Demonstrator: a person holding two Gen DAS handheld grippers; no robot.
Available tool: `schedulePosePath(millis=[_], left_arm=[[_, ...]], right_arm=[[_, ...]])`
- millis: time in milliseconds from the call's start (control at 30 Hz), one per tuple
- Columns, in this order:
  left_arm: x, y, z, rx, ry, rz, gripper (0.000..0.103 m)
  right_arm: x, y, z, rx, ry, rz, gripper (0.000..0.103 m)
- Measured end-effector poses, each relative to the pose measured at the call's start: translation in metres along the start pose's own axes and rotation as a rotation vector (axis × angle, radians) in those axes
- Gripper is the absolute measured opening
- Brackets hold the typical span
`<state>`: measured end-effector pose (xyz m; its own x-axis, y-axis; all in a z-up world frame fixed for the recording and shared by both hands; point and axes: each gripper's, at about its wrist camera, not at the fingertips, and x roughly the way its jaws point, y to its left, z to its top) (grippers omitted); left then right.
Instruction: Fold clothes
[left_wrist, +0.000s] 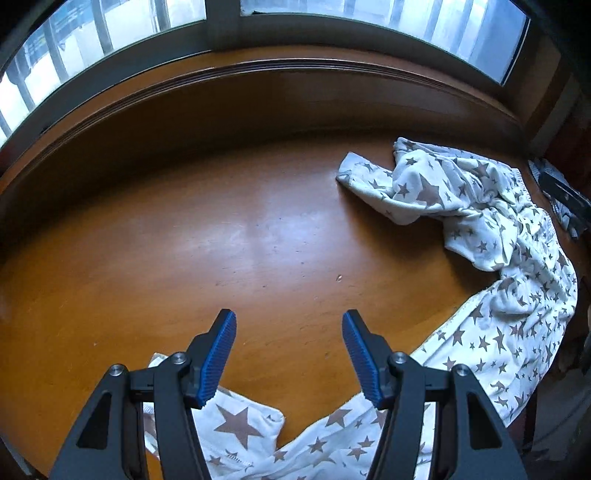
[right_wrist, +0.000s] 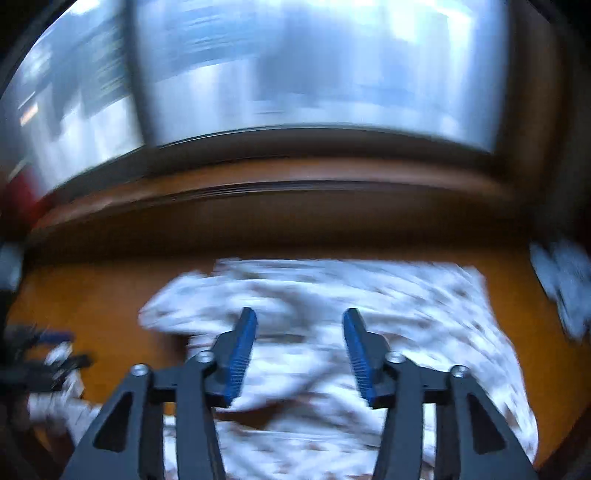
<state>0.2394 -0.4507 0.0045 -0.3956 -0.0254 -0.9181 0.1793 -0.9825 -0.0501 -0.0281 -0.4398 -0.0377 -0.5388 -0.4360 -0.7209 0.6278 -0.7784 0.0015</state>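
A white garment with brown stars (left_wrist: 491, 258) lies crumpled on the wooden table (left_wrist: 221, 240), bunched at the right and trailing along the near edge. My left gripper (left_wrist: 289, 325) hangs open over bare wood, with a garment end under its left finger. In the blurred right wrist view, my right gripper (right_wrist: 300, 323) is open above the bunched garment (right_wrist: 388, 306), holding nothing.
A window with bars (left_wrist: 110, 29) and a raised wooden ledge (left_wrist: 295, 74) run along the table's far side. A dark object on patterned cloth (left_wrist: 561, 195) lies at the far right. The other gripper (right_wrist: 44, 365) shows blurred at the left edge.
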Motion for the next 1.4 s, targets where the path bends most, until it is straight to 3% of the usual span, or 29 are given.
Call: schedulePosePath(millis=[100,200,300,433,467,500,533,600,667,800,1000,1067,1133,1233,1400], left_arm=[[-0.003,0.008,-0.002,0.0,-0.003,-0.004,0.057],[-0.008,0.021,-0.008,-0.012,-0.007,-0.006,0.057],[-0.015,0.037,-0.017,-0.039,-0.013,-0.01,0.057],[-0.022,0.063,-0.029,-0.089,-0.019,-0.014,0.057],[-0.023,0.07,-0.032,-0.101,-0.019,-0.015,0.057],[-0.024,0.077,-0.035,-0.114,-0.019,-0.015,0.057],[-0.025,0.083,-0.039,-0.126,-0.019,-0.015,0.057],[-0.028,0.096,-0.045,-0.151,-0.02,-0.015,0.057],[-0.03,0.11,-0.051,-0.176,-0.022,-0.016,0.057],[-0.039,0.135,-0.063,-0.213,-0.036,-0.01,0.057],[-0.052,0.174,-0.084,-0.279,-0.056,0.01,0.057],[-0.054,0.188,-0.092,-0.305,-0.055,0.018,0.057],[-0.055,0.201,-0.099,-0.332,-0.051,0.022,0.057],[-0.056,0.217,-0.108,-0.365,-0.046,0.029,0.057],[-0.061,0.235,-0.115,-0.378,-0.059,0.048,0.057]], right_arm=[[0.026,0.071,-0.002,-0.229,0.026,0.034,0.055],[0.057,0.125,-0.009,-0.45,0.038,-0.019,0.055],[0.091,0.153,-0.01,-0.559,0.073,-0.109,0.055],[0.126,0.152,-0.001,-0.502,0.176,-0.152,0.052],[0.132,0.147,0.002,-0.466,0.202,-0.15,0.047],[0.136,0.142,0.005,-0.434,0.225,-0.147,0.03],[0.139,0.138,0.007,-0.397,0.244,-0.138,0.022],[0.137,0.134,0.013,-0.328,0.257,-0.123,0.016],[0.123,0.14,0.023,-0.274,0.229,-0.079,0.015],[0.082,0.175,0.048,-0.219,0.127,0.09,0.014],[0.033,0.287,0.083,-0.24,-0.026,0.451,0.014],[0.041,0.325,0.087,-0.25,-0.001,0.548,0.015],[0.057,0.359,0.09,-0.257,0.049,0.63,0.024],[0.063,0.388,0.079,-0.273,0.116,0.625,0.025],[0.054,0.357,0.061,-0.232,0.122,0.602,0.041]])
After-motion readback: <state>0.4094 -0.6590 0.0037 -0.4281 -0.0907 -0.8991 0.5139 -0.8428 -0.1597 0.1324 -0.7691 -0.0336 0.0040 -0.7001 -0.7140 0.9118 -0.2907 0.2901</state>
